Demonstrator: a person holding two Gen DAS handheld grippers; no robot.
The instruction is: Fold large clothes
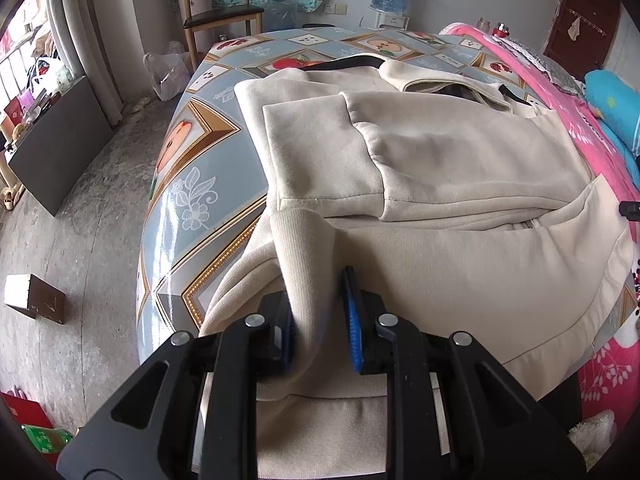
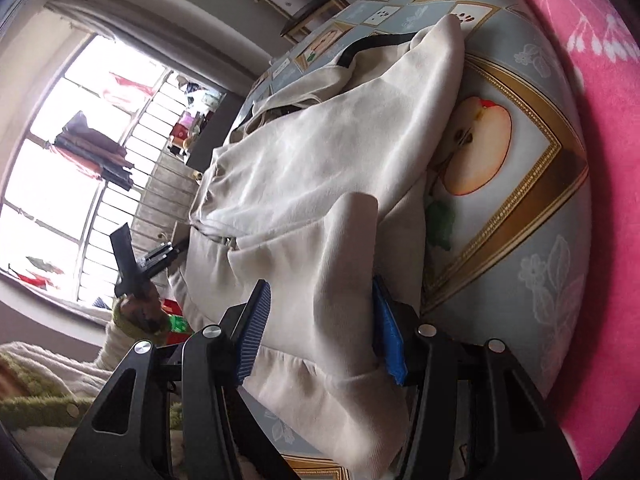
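Your left tongs (image 1: 316, 332) clench the near ribbed hem of the cream hoodie (image 1: 460, 168); your right tongs (image 2: 320, 332) grasp a thick fold of it. It lies on the counter (image 1: 192, 184), its long axis running away from you toward the far hood.

Bright barred window (image 2: 80, 168), wooden chair (image 1: 218, 12)

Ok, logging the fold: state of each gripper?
Left gripper: shut on a fold of the cream hoodie.
Right gripper: shut on its bunched hem.
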